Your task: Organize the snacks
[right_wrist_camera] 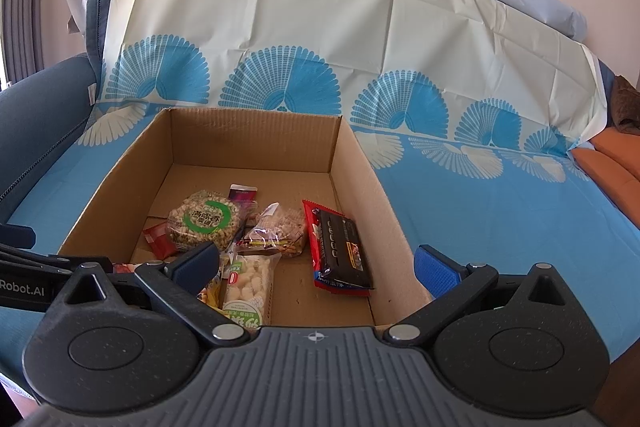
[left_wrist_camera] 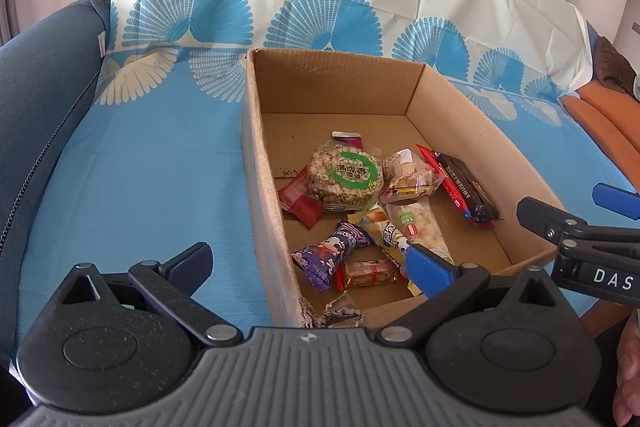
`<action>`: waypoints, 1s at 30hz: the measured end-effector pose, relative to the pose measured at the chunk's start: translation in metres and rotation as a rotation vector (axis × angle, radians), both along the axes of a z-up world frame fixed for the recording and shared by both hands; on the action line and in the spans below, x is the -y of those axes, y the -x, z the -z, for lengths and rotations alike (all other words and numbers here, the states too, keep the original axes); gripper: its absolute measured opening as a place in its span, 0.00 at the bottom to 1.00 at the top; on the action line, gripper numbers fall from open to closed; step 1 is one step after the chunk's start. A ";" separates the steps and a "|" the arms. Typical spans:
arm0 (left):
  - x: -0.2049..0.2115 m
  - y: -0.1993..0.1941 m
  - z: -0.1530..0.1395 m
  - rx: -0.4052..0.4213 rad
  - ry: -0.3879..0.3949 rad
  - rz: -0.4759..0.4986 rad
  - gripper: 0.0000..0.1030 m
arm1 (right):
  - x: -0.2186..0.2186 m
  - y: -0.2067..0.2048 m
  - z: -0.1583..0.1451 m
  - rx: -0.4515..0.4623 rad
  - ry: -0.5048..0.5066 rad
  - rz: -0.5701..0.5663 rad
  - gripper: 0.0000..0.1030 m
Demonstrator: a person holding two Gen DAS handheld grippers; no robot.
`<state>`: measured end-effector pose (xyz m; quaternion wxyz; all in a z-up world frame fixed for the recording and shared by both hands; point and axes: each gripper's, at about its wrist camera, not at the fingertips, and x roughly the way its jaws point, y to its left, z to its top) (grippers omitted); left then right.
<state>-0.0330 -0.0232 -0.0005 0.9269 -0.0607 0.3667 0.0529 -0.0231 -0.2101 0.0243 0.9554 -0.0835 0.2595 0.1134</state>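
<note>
An open cardboard box sits on a blue cloth. It holds several wrapped snacks: a round rice cake with a green label, a clear bag of nuts, a black and red bar, a white puff pack, a purple candy, red packets. My left gripper is open and empty above the box's near left wall. My right gripper is open and empty above the box's near edge, and also shows in the left wrist view.
The cloth covers a sofa seat and backrest, with a fan pattern. A dark blue armrest is at the left. An orange cushion lies at the right. A torn cardboard scrap hangs at the box's near corner.
</note>
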 end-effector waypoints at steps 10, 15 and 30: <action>0.001 0.000 -0.002 0.011 0.014 0.024 1.00 | 0.002 -0.004 -0.001 -0.006 -0.022 0.005 0.99; 0.003 -0.003 -0.003 0.013 0.027 0.035 1.00 | -0.001 -0.006 0.000 -0.013 -0.017 -0.002 0.99; 0.010 -0.012 -0.001 0.016 0.055 0.079 1.00 | 0.003 -0.019 0.006 -0.051 -0.044 -0.002 0.99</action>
